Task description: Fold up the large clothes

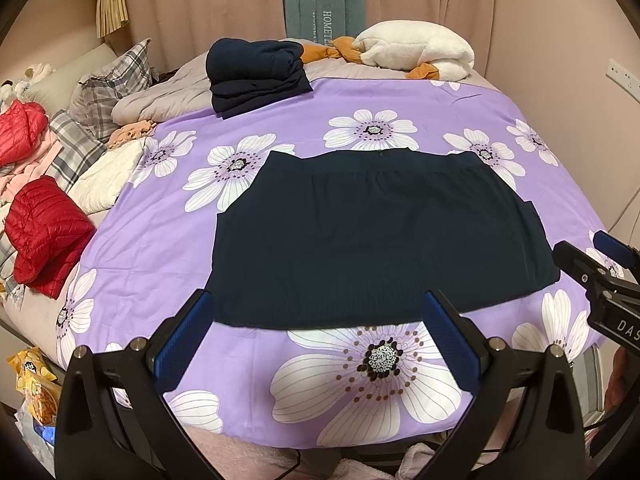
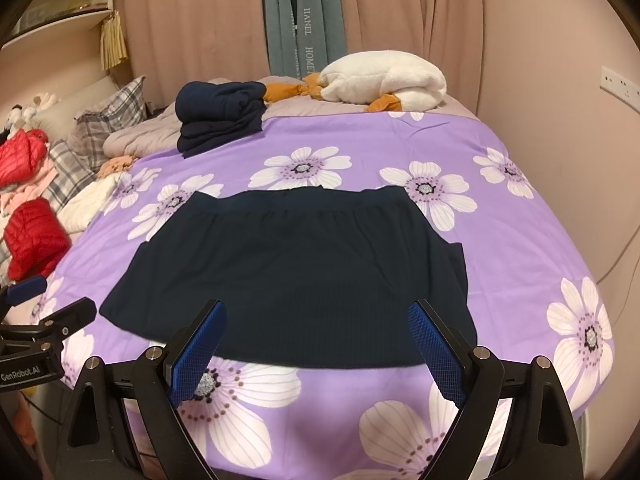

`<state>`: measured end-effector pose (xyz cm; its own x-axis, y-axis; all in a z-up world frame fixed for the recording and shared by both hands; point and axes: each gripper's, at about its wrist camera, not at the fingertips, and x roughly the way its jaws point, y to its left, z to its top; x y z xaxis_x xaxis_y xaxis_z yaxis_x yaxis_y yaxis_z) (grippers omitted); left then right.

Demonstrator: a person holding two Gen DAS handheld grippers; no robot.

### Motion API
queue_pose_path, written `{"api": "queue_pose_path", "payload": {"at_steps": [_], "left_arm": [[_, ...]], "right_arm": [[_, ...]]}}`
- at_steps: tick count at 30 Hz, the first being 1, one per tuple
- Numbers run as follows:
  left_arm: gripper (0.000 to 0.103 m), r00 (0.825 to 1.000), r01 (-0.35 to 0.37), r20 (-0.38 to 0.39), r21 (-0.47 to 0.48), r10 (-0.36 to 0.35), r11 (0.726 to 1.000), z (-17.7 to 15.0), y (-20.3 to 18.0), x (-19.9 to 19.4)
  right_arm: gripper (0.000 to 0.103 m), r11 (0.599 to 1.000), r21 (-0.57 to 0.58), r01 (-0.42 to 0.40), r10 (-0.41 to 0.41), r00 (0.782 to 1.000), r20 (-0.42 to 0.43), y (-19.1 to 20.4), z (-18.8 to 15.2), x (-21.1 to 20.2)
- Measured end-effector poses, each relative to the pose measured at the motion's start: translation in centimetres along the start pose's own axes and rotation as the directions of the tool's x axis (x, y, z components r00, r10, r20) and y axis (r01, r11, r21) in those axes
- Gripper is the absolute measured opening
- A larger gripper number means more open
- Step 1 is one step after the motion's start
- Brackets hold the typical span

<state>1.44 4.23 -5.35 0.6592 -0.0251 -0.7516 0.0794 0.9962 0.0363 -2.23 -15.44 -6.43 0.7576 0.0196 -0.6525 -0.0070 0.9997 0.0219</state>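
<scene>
Now | dark skirt [image 1: 360, 236] lies flat on the flowered bedspread [image 1: 400, 100], waistband far, hem near | left gripper [image 1: 320, 332] and right gripper [image 2: 316, 344] both wide, empty, above hem | advice: pinch hem corners together, lift evenly, fold toward waistband.

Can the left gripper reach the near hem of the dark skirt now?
Probably yes: the left gripper hangs open just before the dark skirt, and nothing lies between them on the purple sheet.
</scene>
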Motion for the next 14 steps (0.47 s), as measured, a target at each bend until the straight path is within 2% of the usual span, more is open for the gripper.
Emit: {"api": "queue_pose_path", "payload": {"at_steps": [14], "left_arm": [[0.103,1.0,-0.002,-0.002,-0.001,0.002,1.0,0.04,0.04,-0.03]], "right_arm": [[0.092,1.0,0.002,0.0,0.0,1.0,0.0,-0.08,-0.21,-0.06]]}}
